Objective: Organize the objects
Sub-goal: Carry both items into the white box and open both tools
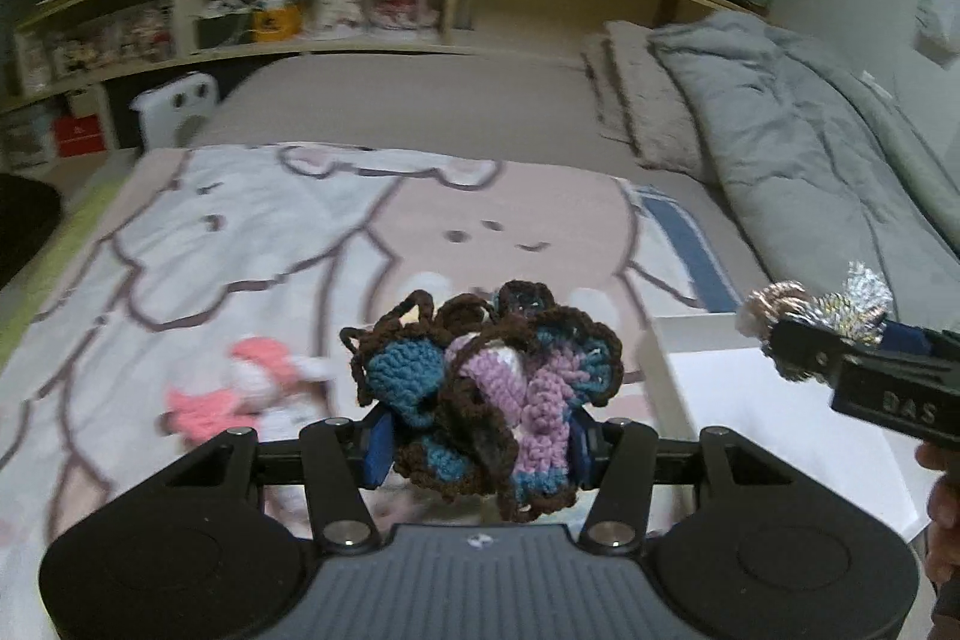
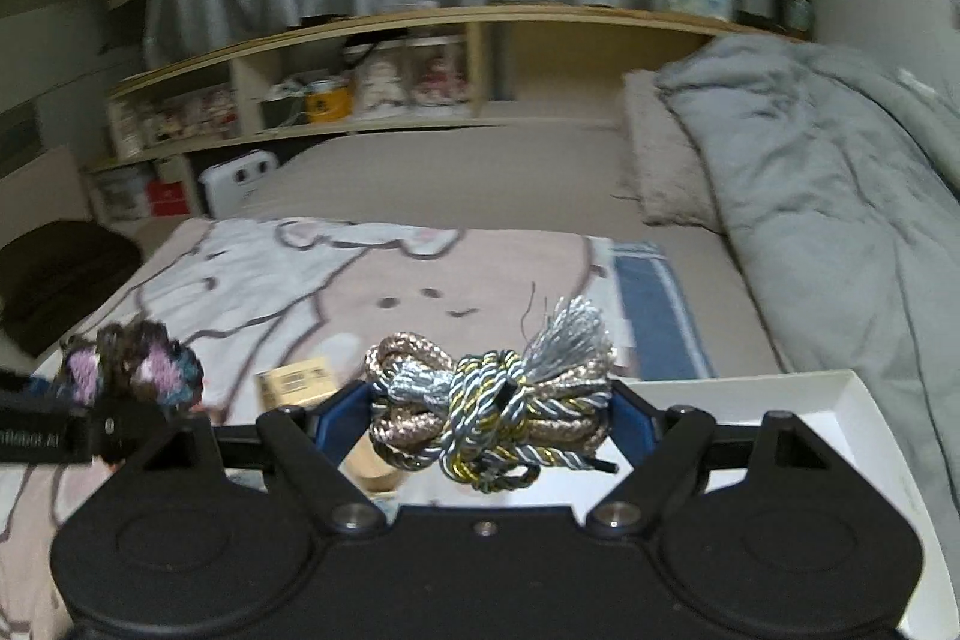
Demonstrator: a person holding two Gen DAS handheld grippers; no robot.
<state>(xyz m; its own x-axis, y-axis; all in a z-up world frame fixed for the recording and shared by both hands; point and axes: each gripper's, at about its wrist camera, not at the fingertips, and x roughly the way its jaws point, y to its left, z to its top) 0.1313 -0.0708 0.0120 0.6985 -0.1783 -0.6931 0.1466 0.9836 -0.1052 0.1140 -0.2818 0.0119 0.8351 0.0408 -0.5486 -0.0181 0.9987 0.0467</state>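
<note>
A bed (image 1: 420, 100) with a taupe sheet carries everything. A cartoon-print blanket (image 1: 252, 232) covers its near part. On the blanket, a pink crocheted toy (image 1: 240, 388) lies near left, a white box (image 2: 852, 400) sits near right, and a small tan box (image 2: 297, 381) lies beside it. A grey quilt (image 1: 810, 148) runs along the right side, with a beige pillow (image 1: 642, 100) against it

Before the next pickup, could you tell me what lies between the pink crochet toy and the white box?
Left wrist view: the crochet piece in the left gripper.
</note>
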